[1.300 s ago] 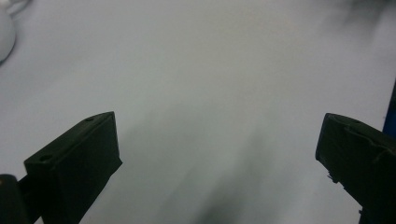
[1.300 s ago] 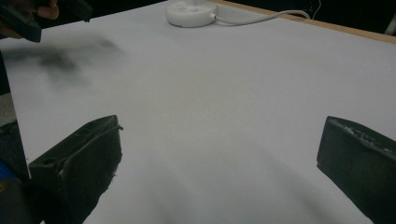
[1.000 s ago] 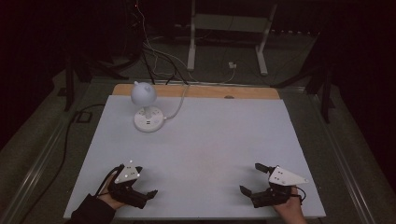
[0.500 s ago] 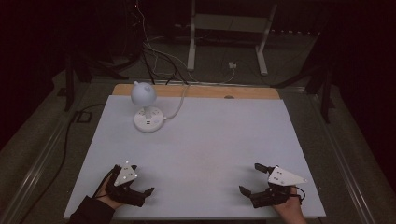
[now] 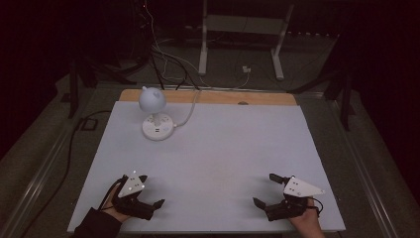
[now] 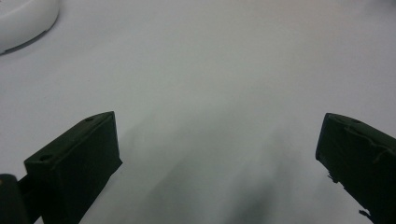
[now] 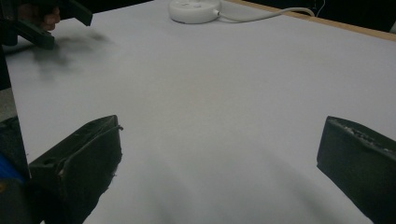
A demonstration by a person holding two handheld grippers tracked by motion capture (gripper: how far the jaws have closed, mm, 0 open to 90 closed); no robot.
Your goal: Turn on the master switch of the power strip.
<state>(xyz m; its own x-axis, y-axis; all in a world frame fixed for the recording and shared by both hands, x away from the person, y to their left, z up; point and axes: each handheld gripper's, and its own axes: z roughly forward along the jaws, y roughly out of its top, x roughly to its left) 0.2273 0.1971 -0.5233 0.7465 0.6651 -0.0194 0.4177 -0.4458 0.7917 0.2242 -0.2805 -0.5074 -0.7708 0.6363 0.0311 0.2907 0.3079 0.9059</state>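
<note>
Surface: a white surface [image 5: 213, 163] with a wooden strip along its far edge, in a dim room.
Left gripper: the left gripper [image 5: 151, 194] rests low at about 7 o'clock on the surface, near the front edge, held by a hand in a dark sleeve, with a grey three-cornered plate on top.
Left fingers: spread wide, with bare surface between them in the left gripper view.
Right gripper: the right gripper [image 5: 266, 190] sits at about 5 o'clock, near the front edge, well apart from the left one.
Right fingers: spread wide, holding nothing.
Lamp: a small white desk lamp [image 5: 152, 100] with a rounded head stands on a round base [image 5: 158, 127] at about 11 o'clock, far from both grippers.
Cord: a white cord [image 5: 189, 109] runs from the base toward the far edge.
</note>
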